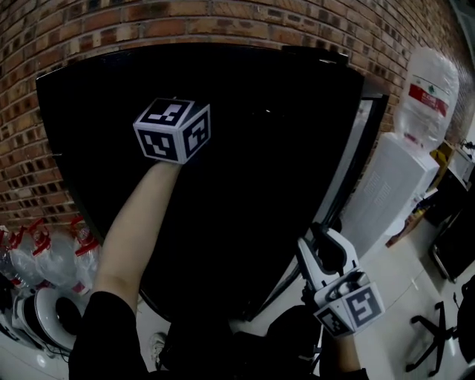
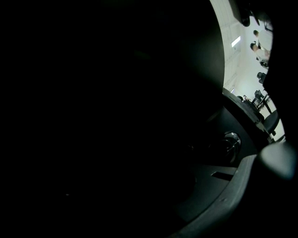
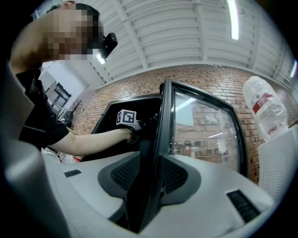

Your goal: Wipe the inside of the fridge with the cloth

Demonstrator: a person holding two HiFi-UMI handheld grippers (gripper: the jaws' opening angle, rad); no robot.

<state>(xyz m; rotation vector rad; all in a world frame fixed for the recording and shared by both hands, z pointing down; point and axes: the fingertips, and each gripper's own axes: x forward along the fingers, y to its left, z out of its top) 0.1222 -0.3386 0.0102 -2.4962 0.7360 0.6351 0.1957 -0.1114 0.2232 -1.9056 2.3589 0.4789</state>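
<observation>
From the head view, your bare left arm reaches far into the black fridge, which stands against a brick wall. Only the marker cube of your left claw catches the light, and its tips are lost in the dark interior. Near and to the right, your right claw sits at the edge of the open glass door. Beyond the door, further right, a white water dispenser carries an upturned bottle. The left claw's own view is almost wholly black. A pale curved edge runs low on the right, and a bright sliver of room shows at the upper right. The jaws themselves do not show there, but they are pressed together. The cloth cannot be made out in that darkness. In the right claw's view, your right claw is pinching the dark frame of the door, which stands upright between the two ribbed pads. Brick shows through the glass. To the left of the frame, your left claw and its cube reach into the fridge's opening.
</observation>
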